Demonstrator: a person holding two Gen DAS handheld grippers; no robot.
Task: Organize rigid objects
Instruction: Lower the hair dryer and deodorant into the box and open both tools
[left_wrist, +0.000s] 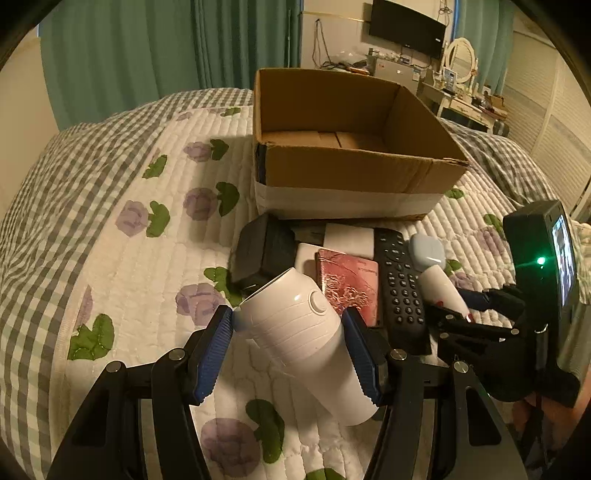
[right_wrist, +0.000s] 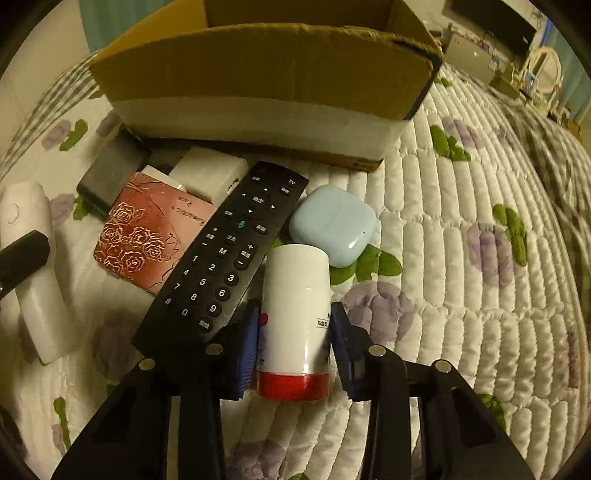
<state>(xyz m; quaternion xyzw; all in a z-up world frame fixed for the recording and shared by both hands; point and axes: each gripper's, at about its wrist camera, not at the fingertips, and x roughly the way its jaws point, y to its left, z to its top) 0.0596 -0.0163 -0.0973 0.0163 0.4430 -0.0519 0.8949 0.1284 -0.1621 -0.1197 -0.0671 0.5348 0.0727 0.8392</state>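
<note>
My left gripper (left_wrist: 288, 325) is shut on a white cylinder with a round button (left_wrist: 306, 332), lying tilted on the quilt; it also shows in the right wrist view (right_wrist: 29, 266). My right gripper (right_wrist: 293, 325) is shut on a white bottle with a red cap (right_wrist: 295, 317), also visible in the left wrist view (left_wrist: 443, 288). Between them lie a black remote (right_wrist: 221, 258), a red rose-patterned case (right_wrist: 147, 236), a pale blue earbud case (right_wrist: 332, 225), a white block (right_wrist: 208, 177) and a black box (right_wrist: 110, 173). An open cardboard box (left_wrist: 351, 173) stands just behind them.
Everything rests on a white quilted bedspread with purple flowers (right_wrist: 461, 258). Green curtains (left_wrist: 147, 55), a wall TV (left_wrist: 406, 29) and a dresser with a mirror (left_wrist: 461, 74) stand beyond the bed. The right gripper's body with a lit screen (left_wrist: 546, 266) is at the right.
</note>
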